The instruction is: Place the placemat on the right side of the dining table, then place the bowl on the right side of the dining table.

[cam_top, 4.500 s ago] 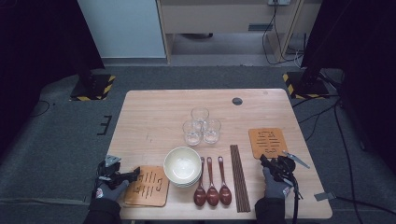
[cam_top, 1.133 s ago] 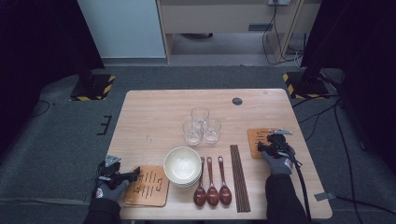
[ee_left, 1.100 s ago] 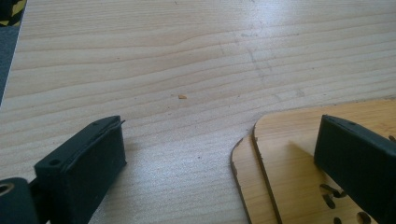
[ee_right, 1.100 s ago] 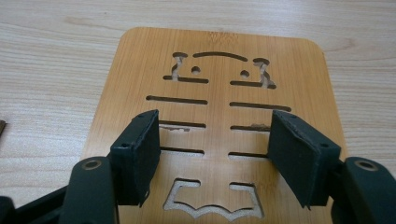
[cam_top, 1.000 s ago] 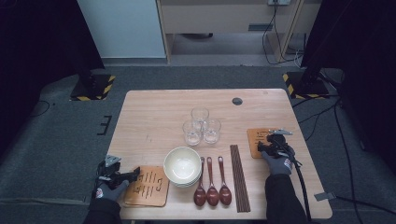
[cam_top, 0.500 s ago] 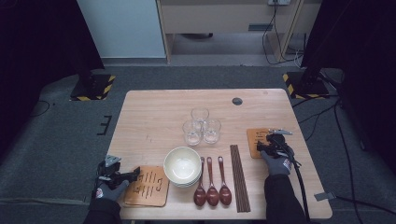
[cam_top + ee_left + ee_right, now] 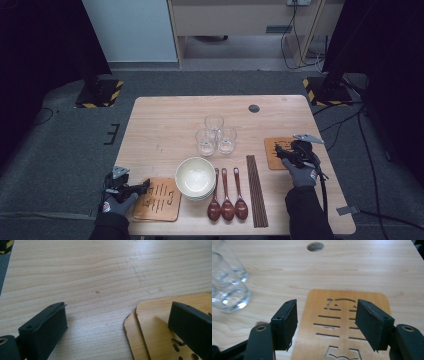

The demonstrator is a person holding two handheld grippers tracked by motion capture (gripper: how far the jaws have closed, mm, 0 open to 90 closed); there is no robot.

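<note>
Right-hand wooden coaster point(image 7: 348, 322) is the thing to watch: a flat slotted board lying on the table point(image 7: 165, 125), to the right of the bundle of chopsticks point(image 7: 256, 190). The right gripper point(image 7: 286, 152) hangs just above the coaster with its jaws spread wide, one to each side of the board and nothing pinched between them. From the coaster's side I'd call this the approach before a pick-up; the next move looks like a drop until the pads bracket an edge, then a squeeze, and that thin board flat on the wood will want a low, careful angle. The gloved right hand points the tool forward and a touch down, forearm reaching in from the near edge. Well to the left of that coaster, past the stacked bowls point(image 7: 196, 178) and three spoons point(image 7: 227, 197), the left gripper point(image 7: 117, 325) rests low with jaws apart, over what seems to be two more coasters point(image 7: 160, 332) stacked, though the overlap is hard to read. Three glasses point(image 7: 216, 136) stand up-table, left of the coaster.
</note>
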